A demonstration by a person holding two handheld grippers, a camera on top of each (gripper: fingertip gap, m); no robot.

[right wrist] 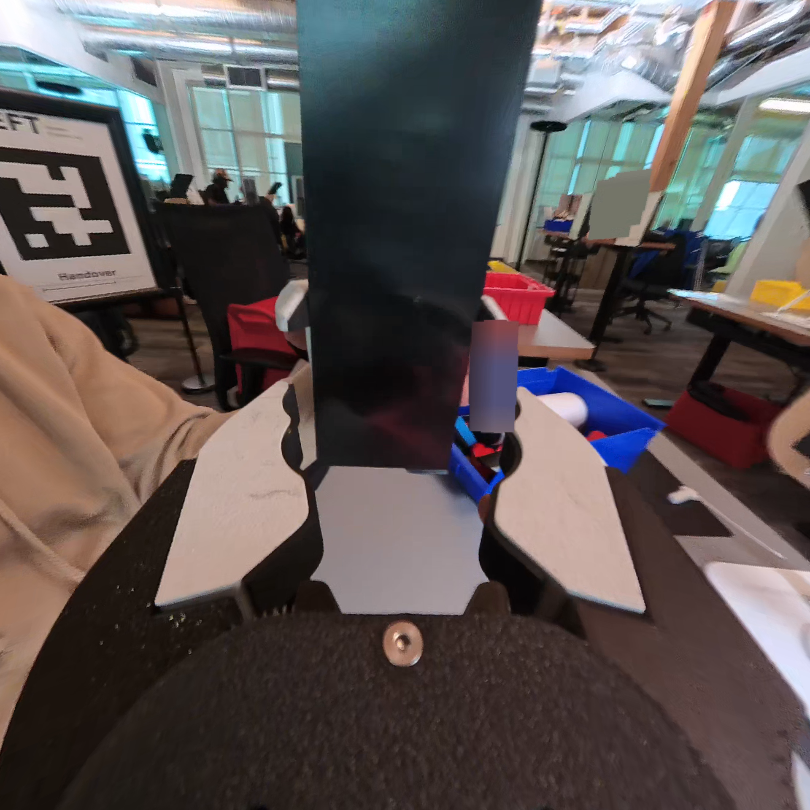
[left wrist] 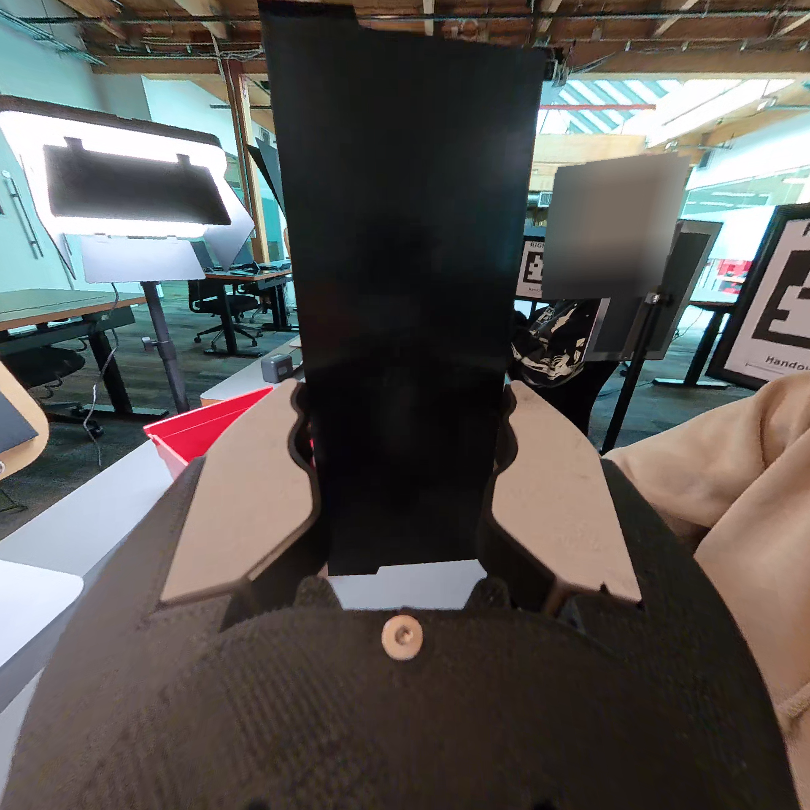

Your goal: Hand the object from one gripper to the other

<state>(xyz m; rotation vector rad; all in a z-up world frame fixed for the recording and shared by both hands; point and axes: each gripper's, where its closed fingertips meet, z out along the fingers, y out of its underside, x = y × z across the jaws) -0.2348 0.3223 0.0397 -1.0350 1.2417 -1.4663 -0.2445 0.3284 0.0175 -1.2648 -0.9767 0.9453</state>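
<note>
Left wrist view: we find a tall, flat, black rectangular panel (left wrist: 405, 263) upright, clamped at both edges by our left gripper (left wrist: 403, 431).
Right wrist view: our right gripper (right wrist: 401, 431) stands apart; the panel (right wrist: 407, 219) touches its left finger (right wrist: 245, 482), with a gap on the right.
Right background: blue plastic bin (right wrist: 613, 420), red plastic bin (right wrist: 517, 291).
Left background: red bin (left wrist: 206, 431) on a grey worktop (left wrist: 96, 521).
</note>
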